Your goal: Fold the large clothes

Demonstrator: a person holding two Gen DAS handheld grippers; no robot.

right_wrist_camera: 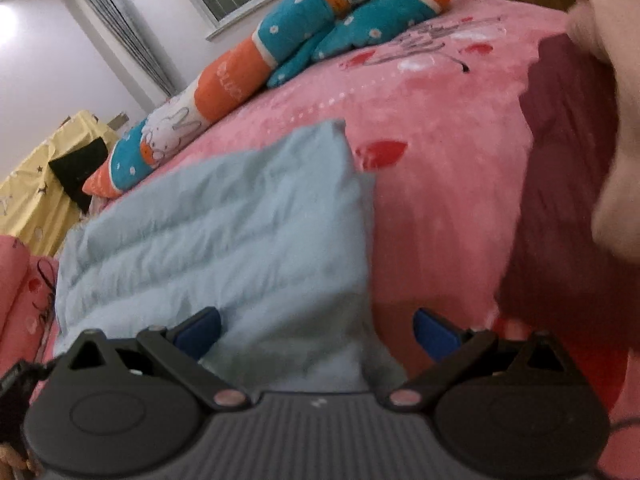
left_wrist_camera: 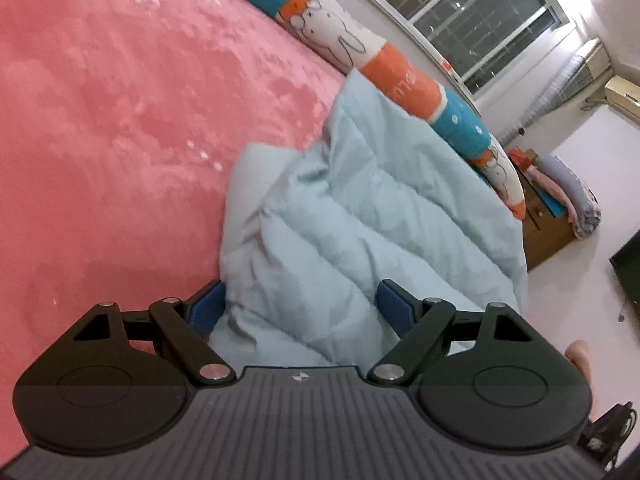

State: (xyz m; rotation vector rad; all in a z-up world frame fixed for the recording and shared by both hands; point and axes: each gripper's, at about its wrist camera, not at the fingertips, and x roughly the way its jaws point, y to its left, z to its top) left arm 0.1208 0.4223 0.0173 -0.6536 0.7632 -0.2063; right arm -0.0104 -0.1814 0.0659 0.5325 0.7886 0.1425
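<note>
A pale blue quilted garment (left_wrist_camera: 360, 216) lies bunched on a pink bed (left_wrist_camera: 120, 120), both the left gripper (left_wrist_camera: 302, 304) and right gripper (right_wrist_camera: 316, 330) spread wide around its near edge, seemingly about to pinch it for a fold.

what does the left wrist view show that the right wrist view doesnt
Only the left wrist view shows the wooden cabinet with folded bedding on top and the wall air conditioner. Only the right wrist view shows the yellow cloth on the left and a blurred hand close to the lens. Both show the light blue quilted garment on the pink bedspread, the long rabbit-print bolster, the window, and open tongs straddling the garment's near edge.
</note>
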